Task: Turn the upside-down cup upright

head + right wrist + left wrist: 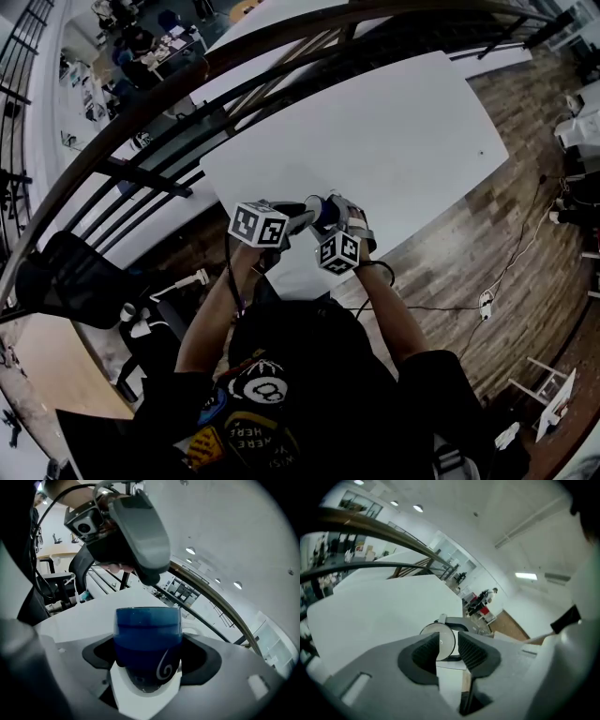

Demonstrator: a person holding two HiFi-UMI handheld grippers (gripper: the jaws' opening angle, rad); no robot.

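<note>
A blue glass cup (147, 630) with a white swirl stands mouth up between the black pads of my right gripper (147, 657), which touch it on both sides. In the head view the cup (323, 212) is at the near edge of the white table (403, 131), between the two marker cubes. My left gripper (302, 217) hangs just above the cup's rim, seen from below in the right gripper view (149, 576). Its jaws (447, 645) stand apart and grip nothing. Beyond them shows a pale round face of the cup (438, 641); I cannot tell which end.
A dark curved railing (187, 84) runs behind the table's far and left sides. A black chair (75, 277) stands at the left. Wooden floor (487, 244) with a cable and a white plug (486, 302) lies to the right.
</note>
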